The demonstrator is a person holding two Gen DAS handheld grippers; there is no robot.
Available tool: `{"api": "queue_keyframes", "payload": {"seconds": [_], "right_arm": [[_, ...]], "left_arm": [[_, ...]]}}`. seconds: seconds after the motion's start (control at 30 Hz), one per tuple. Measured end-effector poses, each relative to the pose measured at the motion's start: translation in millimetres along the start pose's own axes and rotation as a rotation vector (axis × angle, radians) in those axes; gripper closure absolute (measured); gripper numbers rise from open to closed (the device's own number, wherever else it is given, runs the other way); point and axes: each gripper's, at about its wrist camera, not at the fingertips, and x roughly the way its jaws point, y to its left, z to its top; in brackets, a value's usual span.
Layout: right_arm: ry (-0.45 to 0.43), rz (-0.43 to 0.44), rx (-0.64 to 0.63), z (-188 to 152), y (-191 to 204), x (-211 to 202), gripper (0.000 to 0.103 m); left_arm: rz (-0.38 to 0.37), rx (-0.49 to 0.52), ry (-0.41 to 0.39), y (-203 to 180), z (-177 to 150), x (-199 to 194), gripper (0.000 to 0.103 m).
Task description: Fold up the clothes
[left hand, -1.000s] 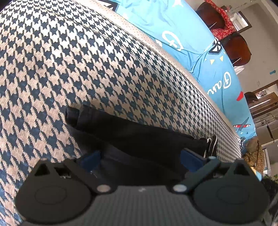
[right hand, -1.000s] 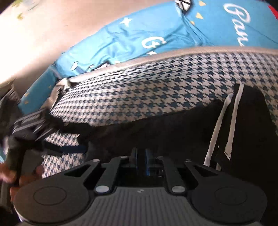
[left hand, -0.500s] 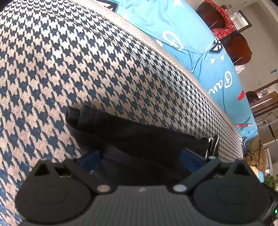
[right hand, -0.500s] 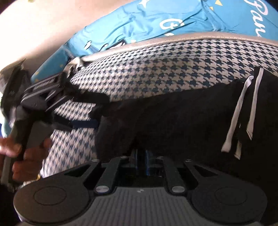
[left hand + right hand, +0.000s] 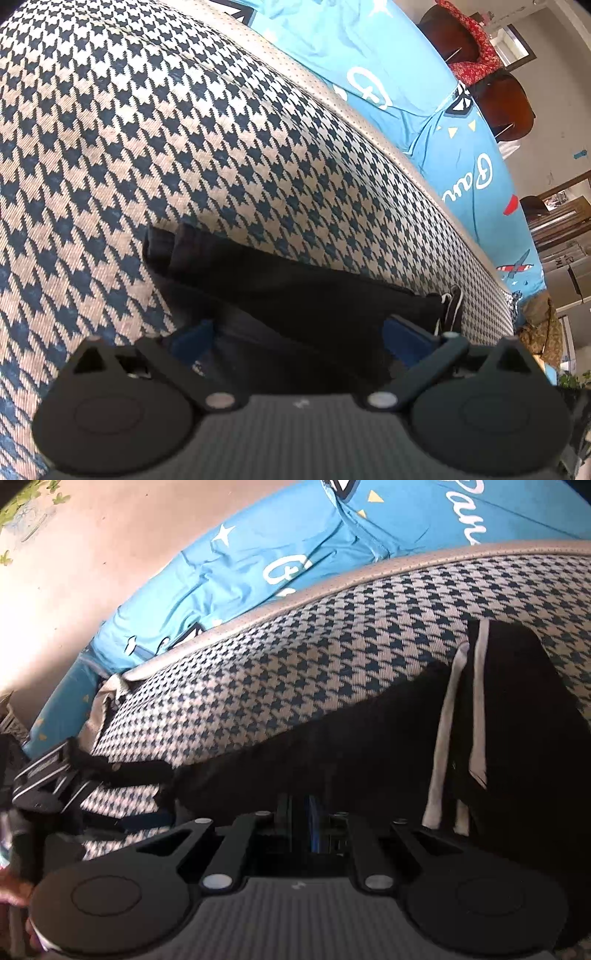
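Black trousers (image 5: 332,738) with a white drawstring (image 5: 441,746) are spread low across a houndstooth cushion (image 5: 314,657), which is patterned in dark blue and cream. In the right wrist view the dark cloth is seen running from the lower left to the upper right, and two white cords hang down its right part. In the left wrist view the same trousers (image 5: 295,291) are seen as a flat, folded band on the houndstooth cushion (image 5: 184,129), with an edge doubled at its left end. The left gripper (image 5: 299,332) is held over this band with its blue-padded fingers (image 5: 192,338) set wide apart, one at each side of the cloth. The right gripper (image 5: 314,812) has its fingers drawn close together; whether cloth is pinched between them cannot be told. The left gripper (image 5: 48,775) is also seen from the right wrist, at the trousers' left end. Behind the cushion a blue printed sheet (image 5: 369,55) is draped.
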Motion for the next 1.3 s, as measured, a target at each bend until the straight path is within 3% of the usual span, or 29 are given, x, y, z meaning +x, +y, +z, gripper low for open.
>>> {"api": "queue_keyframes", "payload": {"seconds": [0.13,0.27,0.37,0.7,1.0,1.23,1.3], "right_arm": [[0.024,0.052,-0.085,-8.1,7.6,-11.6,0.078],[0.056,0.051,-0.166,-16.2,19.8,-5.9,0.078],[0.088,0.078,-0.137,-17.5,19.1,1.6,0.078],[0.02,0.018,-0.071,-1.0,18.9,26.5,0.078],[-0.001,0.117,0.089,8.6,10.2,33.9,0.077],[0.113,0.204,0.132,4.5,4.6,38.0,0.077],[0.128,0.193,0.11,0.9,4.7,35.0,0.077]], "left_arm": [[0.001,-0.002,-0.002,-0.5,-0.5,0.2,0.0],[0.003,-0.005,-0.004,-1.0,-1.0,0.5,0.0],[0.004,-0.007,-0.005,-1.4,-1.3,0.6,0.0],[0.005,-0.004,-0.006,0.5,-2.2,0.2,0.0],[0.007,-0.021,-0.013,4.7,-3.4,-5.3,0.0],[0.005,-0.059,-0.033,11.3,-1.4,-10.0,0.0],[0.01,-0.06,-0.035,10.4,-1.0,-9.8,0.0]]}}
